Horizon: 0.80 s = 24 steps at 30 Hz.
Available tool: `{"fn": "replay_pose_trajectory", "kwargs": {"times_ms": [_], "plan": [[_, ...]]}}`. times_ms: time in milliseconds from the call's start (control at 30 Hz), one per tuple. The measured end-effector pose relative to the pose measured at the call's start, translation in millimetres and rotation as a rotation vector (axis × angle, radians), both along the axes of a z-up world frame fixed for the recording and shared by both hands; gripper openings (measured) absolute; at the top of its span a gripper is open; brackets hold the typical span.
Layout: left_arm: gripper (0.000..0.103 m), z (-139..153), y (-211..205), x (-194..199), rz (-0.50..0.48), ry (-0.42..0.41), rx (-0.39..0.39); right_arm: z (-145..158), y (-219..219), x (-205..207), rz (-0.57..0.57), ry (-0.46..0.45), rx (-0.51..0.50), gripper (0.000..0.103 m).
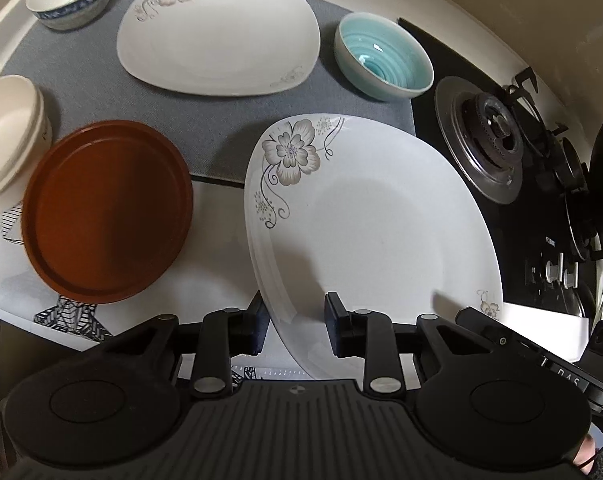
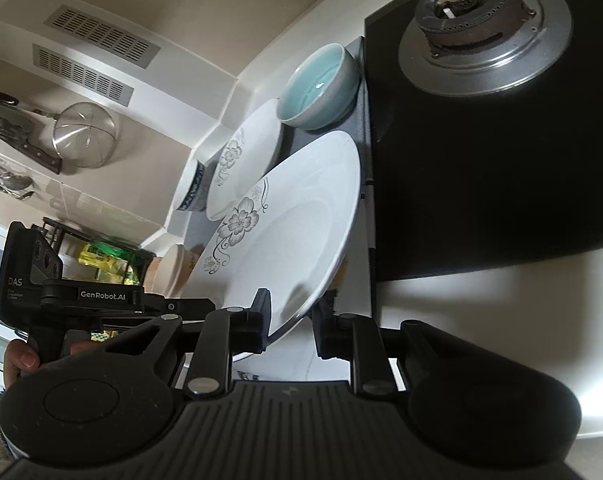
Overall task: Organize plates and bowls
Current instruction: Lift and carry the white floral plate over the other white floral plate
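Both tongs held the near flowered white plate [image 1: 381,216], tilted above the bench [image 1: 221,240] at centre-right of the left view: the left tongs [image 1: 297,326] clamped its lower rim, the right tongs [image 2: 291,322] its opposite edge. A brown plate [image 1: 109,208] lay lower left, a teal bowl [image 1: 383,56] upper right

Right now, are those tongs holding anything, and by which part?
Yes. Both tongs hold the near flowered plate by its rim: the left tongs at the near edge, the right tongs at another spot on the rim. The plate is tilted.
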<state>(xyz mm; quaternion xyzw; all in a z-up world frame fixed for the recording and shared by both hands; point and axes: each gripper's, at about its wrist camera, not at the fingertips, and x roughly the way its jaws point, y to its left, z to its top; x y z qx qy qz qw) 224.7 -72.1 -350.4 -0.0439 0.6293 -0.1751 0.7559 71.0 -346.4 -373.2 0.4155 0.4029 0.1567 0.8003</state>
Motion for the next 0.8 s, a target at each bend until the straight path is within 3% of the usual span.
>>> {"fn": "replay_pose_trajectory", "kwargs": {"times_ms": [433, 600, 800], "plan": [[0.032, 37.8, 40.1, 11.6, 0.073, -0.059, -0.010, 30.3, 27.3, 37.2, 0.032, -0.056, 0.018, 0.024], [0.031, 46.1, 65.6, 23.4, 0.132, -0.046, -0.044, 39.3, 41.3, 61.4, 0.041, -0.056, 0.038, 0.023], [0.030, 47.3, 91.6, 52.8, 0.160, -0.068, -0.087, 55.0, 67.1, 94.6, 0.073, -0.082, -0.032, 0.024]]}}
